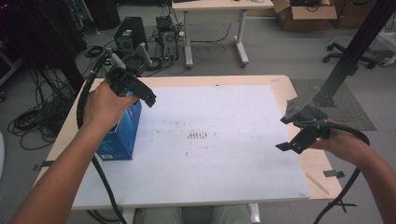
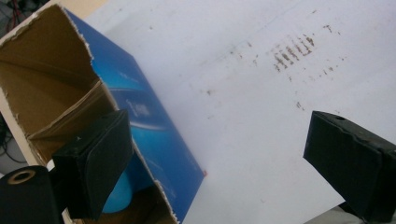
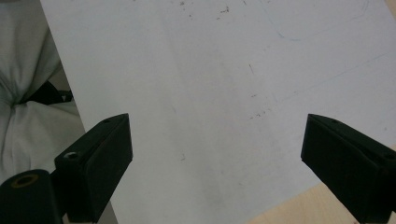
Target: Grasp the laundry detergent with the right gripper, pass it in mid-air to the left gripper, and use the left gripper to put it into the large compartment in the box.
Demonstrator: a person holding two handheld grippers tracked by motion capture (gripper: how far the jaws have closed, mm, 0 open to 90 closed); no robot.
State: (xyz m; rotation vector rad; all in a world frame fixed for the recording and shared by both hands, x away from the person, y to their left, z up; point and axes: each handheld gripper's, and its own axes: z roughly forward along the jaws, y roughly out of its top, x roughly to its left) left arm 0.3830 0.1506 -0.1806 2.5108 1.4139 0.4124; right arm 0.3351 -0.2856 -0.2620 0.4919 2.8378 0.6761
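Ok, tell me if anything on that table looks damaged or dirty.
The blue box at the table's left edge has a ragged, torn-open top showing bare cardboard inside. The white sheet carries brown smudges and short streaks near its middle. Nothing is spilled.

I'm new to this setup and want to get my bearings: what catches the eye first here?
The blue box stands at the left edge of the white board, its torn-open top showing brown cardboard inside. The left hand-held gripper hangs over it with jaws wide and nothing between them. The right hand-held gripper hangs open near the board's right edge, and a patch of dark smudges marks the board's middle.
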